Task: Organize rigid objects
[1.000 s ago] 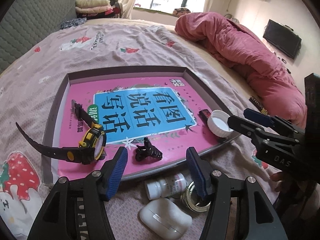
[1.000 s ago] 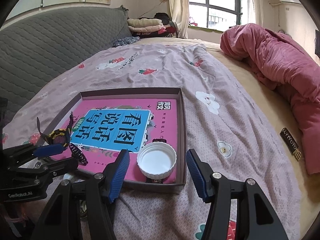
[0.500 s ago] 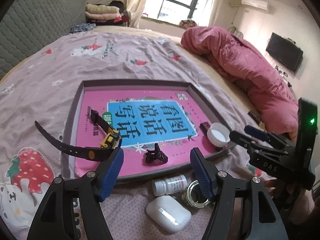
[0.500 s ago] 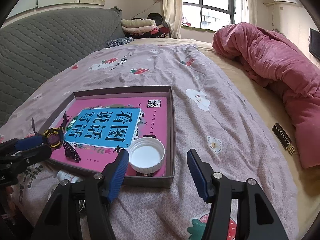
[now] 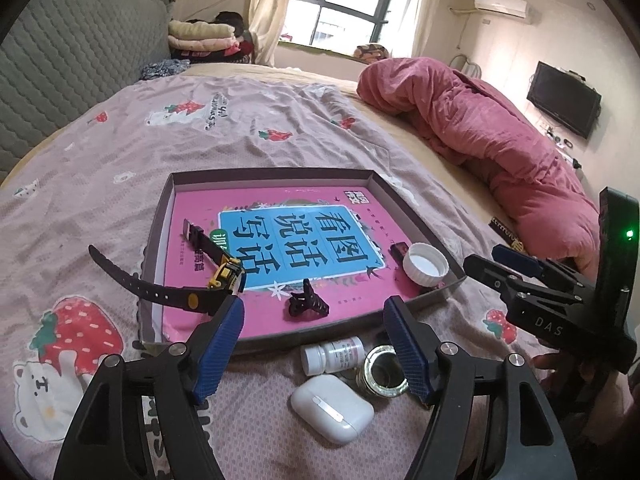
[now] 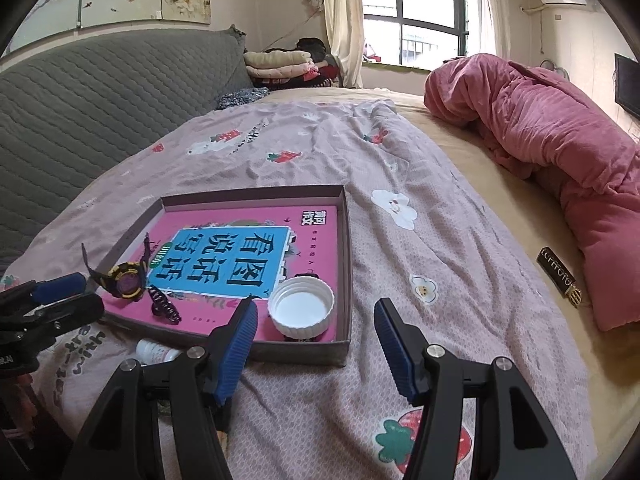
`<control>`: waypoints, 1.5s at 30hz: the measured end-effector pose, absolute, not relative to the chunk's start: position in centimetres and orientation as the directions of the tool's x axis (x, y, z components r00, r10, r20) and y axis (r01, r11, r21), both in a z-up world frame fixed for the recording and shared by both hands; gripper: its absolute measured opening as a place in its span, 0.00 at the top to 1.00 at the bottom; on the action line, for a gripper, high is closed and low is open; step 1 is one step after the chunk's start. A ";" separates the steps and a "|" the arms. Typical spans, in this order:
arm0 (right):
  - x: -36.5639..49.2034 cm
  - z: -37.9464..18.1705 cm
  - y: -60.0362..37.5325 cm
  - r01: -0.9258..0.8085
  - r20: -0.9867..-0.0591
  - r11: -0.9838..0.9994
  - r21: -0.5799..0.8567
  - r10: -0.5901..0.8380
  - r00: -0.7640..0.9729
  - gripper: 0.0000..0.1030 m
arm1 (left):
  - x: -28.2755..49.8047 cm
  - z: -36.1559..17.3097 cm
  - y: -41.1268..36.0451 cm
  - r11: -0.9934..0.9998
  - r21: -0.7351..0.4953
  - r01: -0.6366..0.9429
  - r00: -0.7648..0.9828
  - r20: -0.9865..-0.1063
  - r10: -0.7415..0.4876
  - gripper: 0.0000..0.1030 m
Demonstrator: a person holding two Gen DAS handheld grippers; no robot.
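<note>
A shallow brown tray (image 5: 416, 224) with a pink book in it lies on the bed. In it are a black and yellow watch (image 5: 192, 276), a black hair claw (image 5: 306, 304) and a white cap (image 5: 425, 266). A white pill bottle (image 5: 332, 355), a small open jar (image 5: 382, 374) and a white earbud case (image 5: 331, 407) lie on the bedspread in front of the tray. My left gripper (image 5: 316, 348) is open and empty, above these. My right gripper (image 6: 314, 342) is open and empty, just in front of the tray's near right corner (image 6: 348, 350) and the white cap (image 6: 301, 305).
A pink quilt (image 5: 492, 140) is heaped along the right side of the bed. A small dark label tag (image 6: 558, 274) lies by it. A grey headboard (image 6: 100, 92) stands at the left. Folded clothes (image 6: 280, 62) are stacked at the far end.
Both grippers have pulled back and risen from the tray. The watch has tipped from lying on its side to lying flatter in the left wrist view. Both stay open.
</note>
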State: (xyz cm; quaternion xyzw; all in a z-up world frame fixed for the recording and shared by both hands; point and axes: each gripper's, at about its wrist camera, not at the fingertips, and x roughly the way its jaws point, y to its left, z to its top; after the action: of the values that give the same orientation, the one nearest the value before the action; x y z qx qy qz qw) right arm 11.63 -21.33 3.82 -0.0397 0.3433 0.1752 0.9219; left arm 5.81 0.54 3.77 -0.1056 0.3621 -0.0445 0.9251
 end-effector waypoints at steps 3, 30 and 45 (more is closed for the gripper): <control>11.2 4.1 -21.3 -0.356 -0.643 0.934 0.044 0.299 0.705 0.42 | 5.5 3.8 0.4 0.976 -0.218 0.006 0.733 -0.662 -0.152 0.28; 7.9 5.0 -20.3 -0.411 -0.640 0.911 0.025 0.330 0.694 0.41 | 3.0 3.6 0.4 0.974 -0.225 0.002 0.694 -0.701 -0.163 0.28; 6.7 4.2 -19.7 -0.443 -0.682 0.896 0.016 0.334 0.651 0.41 | 2.6 2.5 -0.7 0.977 -0.214 0.018 0.648 -0.742 -0.175 0.28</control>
State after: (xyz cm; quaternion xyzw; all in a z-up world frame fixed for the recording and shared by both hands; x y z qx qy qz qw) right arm 6.70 -19.69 4.15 -0.0760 0.3587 0.2146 0.9053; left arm 2.61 -0.65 2.52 -0.0940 0.4164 -0.0535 0.9027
